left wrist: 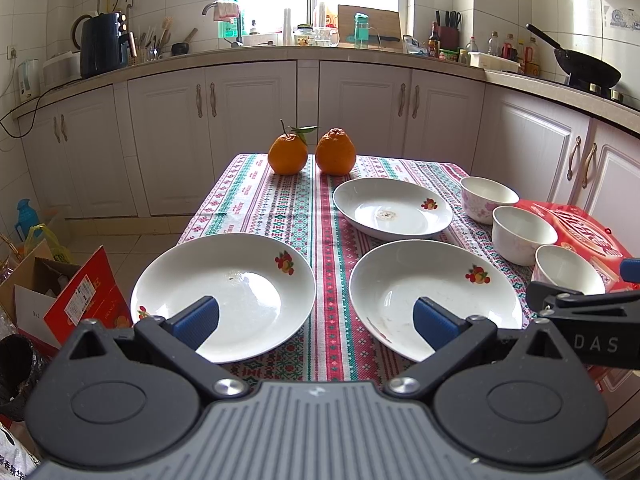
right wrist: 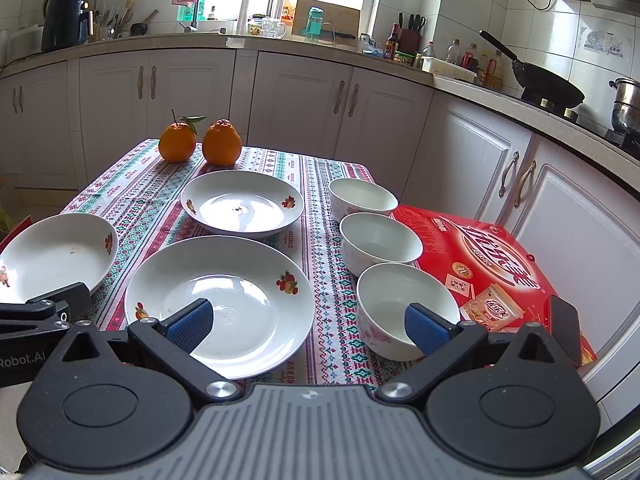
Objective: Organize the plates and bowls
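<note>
Crowding is your risk: with both the left tool (left wrist: 316, 322) and right tool (right wrist: 306, 328) spread wide and empty, the three white fruit-printed ceramic plates (left wrist: 224, 292) on the patterned surface (left wrist: 320, 240) overhang its near edge, so a careless nudge tips one off

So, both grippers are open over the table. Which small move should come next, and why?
Probably lower the left gripper toward the near-left plate and take its rim, to stack it on the near-right plate. All three plates lie apart, nothing is held, and both grippers are open. The right gripper sits between a plate and the nearest bowl, so it could begin with the bowls.
</note>
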`<state>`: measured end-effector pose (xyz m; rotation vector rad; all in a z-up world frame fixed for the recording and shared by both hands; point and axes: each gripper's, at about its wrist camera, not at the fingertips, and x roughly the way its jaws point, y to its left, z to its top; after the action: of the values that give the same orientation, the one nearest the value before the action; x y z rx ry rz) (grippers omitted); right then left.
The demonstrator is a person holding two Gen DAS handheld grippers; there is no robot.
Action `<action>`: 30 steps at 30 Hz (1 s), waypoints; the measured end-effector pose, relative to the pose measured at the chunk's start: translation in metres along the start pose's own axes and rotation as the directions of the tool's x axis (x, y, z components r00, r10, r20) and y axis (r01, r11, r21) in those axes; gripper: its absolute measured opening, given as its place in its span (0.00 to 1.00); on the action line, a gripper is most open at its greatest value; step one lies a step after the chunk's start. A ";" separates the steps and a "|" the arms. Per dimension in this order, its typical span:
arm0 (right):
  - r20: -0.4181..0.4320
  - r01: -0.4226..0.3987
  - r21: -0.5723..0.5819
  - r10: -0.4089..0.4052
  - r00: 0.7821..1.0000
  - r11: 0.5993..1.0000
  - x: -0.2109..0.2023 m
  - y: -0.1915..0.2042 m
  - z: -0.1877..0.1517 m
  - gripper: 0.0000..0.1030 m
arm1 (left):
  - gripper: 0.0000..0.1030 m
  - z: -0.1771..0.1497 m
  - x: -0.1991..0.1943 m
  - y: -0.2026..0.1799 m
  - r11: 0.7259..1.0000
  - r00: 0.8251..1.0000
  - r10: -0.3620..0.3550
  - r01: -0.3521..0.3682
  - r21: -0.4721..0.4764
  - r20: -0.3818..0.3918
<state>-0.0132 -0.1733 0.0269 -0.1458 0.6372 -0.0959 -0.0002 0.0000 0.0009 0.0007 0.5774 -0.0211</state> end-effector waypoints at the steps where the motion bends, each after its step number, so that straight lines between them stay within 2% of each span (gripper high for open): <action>1: 0.000 0.000 -0.001 0.000 1.000 1.000 0.000 -0.001 0.000 1.00 | 0.99 0.000 0.000 0.000 1.000 1.000 0.000 0.000 0.000 0.000; 22: 0.001 0.003 -0.008 -0.003 1.000 1.000 0.000 0.000 0.002 1.00 | 0.99 0.002 0.000 0.000 1.000 1.000 -0.003 0.003 -0.001 0.001; 30: 0.008 -0.026 -0.040 0.027 1.000 0.999 0.003 0.004 0.008 1.00 | 0.99 0.006 0.003 0.005 1.000 1.000 -0.005 0.005 0.025 0.011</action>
<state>-0.0053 -0.1686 0.0310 -0.1766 0.6328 -0.0570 0.0056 0.0049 0.0045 0.0238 0.5664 -0.0330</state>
